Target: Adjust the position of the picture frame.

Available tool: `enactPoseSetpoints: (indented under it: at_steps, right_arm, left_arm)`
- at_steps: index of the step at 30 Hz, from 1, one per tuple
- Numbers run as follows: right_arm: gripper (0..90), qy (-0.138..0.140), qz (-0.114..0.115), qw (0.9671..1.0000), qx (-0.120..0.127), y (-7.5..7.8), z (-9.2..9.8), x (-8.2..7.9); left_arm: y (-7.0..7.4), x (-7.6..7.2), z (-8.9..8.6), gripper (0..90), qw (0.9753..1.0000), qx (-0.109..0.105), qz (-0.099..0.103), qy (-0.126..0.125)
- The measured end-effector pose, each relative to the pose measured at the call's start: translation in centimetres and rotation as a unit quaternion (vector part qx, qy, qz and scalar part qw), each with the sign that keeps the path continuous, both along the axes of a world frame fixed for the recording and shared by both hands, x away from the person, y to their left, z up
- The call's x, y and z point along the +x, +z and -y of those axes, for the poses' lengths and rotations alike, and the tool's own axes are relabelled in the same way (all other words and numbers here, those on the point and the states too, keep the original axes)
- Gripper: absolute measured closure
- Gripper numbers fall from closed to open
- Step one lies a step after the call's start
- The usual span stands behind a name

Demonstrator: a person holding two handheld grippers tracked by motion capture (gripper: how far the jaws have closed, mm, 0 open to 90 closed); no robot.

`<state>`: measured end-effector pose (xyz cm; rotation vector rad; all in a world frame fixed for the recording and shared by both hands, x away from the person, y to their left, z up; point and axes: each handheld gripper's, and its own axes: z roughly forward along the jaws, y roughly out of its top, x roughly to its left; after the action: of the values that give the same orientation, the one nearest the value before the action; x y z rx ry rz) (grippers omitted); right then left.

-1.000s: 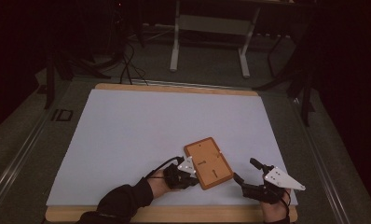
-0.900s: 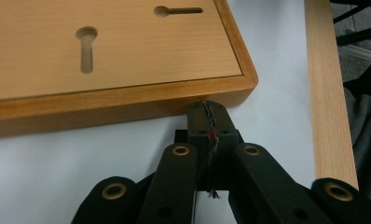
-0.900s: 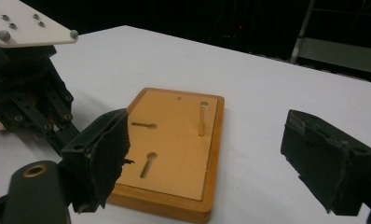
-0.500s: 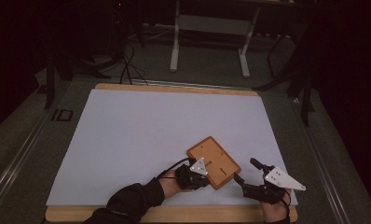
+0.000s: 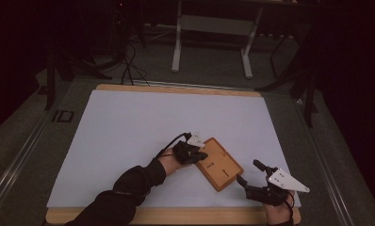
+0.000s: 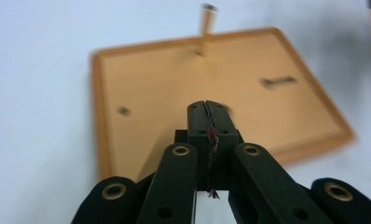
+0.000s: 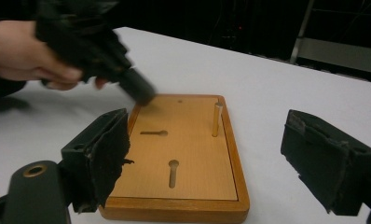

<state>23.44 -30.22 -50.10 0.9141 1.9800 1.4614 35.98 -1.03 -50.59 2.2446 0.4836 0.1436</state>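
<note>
Fingers of my left gripper (image 5: 195, 153) were at the tray's (image 5: 220, 164) near-left corner from above, while my right gripper (image 5: 251, 176) waited just beside its right end on the white mat (image 5: 129, 122). Along my left gripper (image 6: 208, 108), the jaws were pressed together over the tray (image 6: 151, 84), a peg (image 6: 207, 21) standing beyond. From my right gripper (image 7: 207, 154), the jaws were spread wide, with the tray (image 7: 193, 154) between them.

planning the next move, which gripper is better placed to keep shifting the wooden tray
Left, probably. The left gripper is shut and sits over the tray at its near-left edge, in place to push it. The right gripper is open and stands apart from the tray, near its right corner.
</note>
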Motion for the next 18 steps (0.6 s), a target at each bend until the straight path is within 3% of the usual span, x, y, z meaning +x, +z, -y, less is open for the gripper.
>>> enactPoseSetpoints:
  at_steps: [10, 18]
  right_arm:
    - [14.8, 0.002, -0.001, 1.0000, 0.006, 0.0, 0.2, -0.1]
    - [14.9, 0.003, -0.002, 1.0000, 0.009, 0.0, 0.2, -0.1]
  left_arm:
    - [-0.4, 4.5, 2.2, 90.0, 0.9994, 0.002, 0.008, 0.033]
    - [-0.4, 7.1, 4.4, 90.0, 0.9992, 0.003, 0.008, 0.039]
